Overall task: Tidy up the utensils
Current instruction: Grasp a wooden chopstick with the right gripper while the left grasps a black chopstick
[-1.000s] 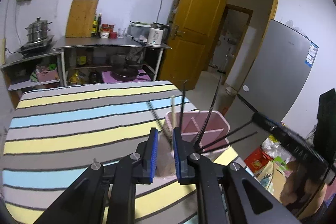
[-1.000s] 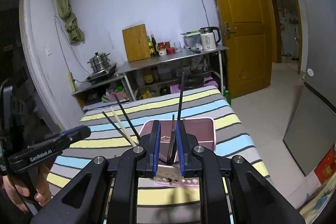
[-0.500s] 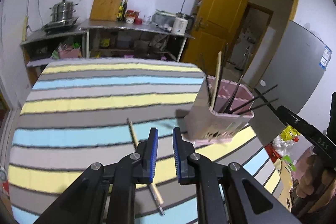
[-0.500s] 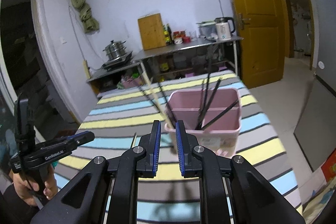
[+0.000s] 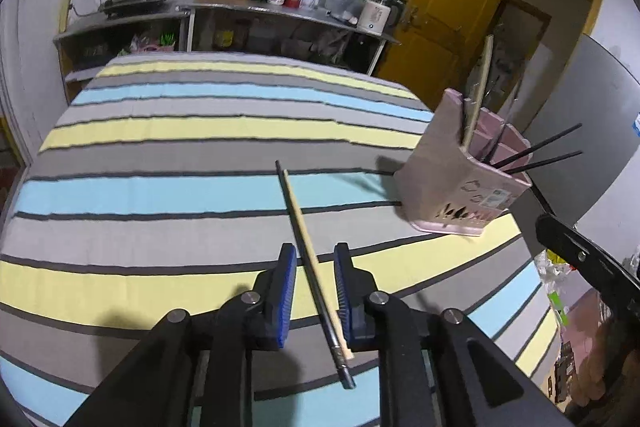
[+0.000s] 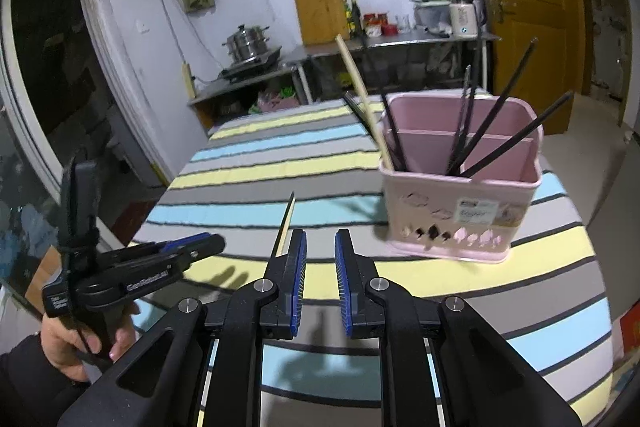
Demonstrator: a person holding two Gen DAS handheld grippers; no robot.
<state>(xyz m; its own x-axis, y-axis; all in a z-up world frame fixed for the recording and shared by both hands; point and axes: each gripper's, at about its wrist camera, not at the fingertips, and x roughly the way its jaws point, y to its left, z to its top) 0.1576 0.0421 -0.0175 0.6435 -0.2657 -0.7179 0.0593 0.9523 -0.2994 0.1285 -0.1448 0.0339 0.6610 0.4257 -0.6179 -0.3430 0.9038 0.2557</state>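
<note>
A pink utensil holder [image 5: 456, 183] stands on the striped table at the right and holds several black chopsticks and a wooden one; it also shows in the right wrist view [image 6: 460, 203]. A wooden chopstick [image 5: 308, 247] and a black one lie side by side on the cloth. My left gripper [image 5: 315, 283] is open, its jaws on either side of this pair, just above the cloth. My right gripper [image 6: 320, 267] is open and empty, back from the holder. The loose chopsticks [image 6: 286, 219] lie just ahead of its left finger.
The striped tablecloth [image 5: 180, 155] covers the table. A steel shelf unit [image 5: 248, 15] with a pot, cutting board, bottles and kettle stands behind. A yellow door [image 5: 444, 15] and a grey fridge [image 5: 580, 131] are at the right.
Both grippers have drawn back from the holder and opened a little. My left gripper has come down over the two loose chopsticks, which now lie between its jaws.
</note>
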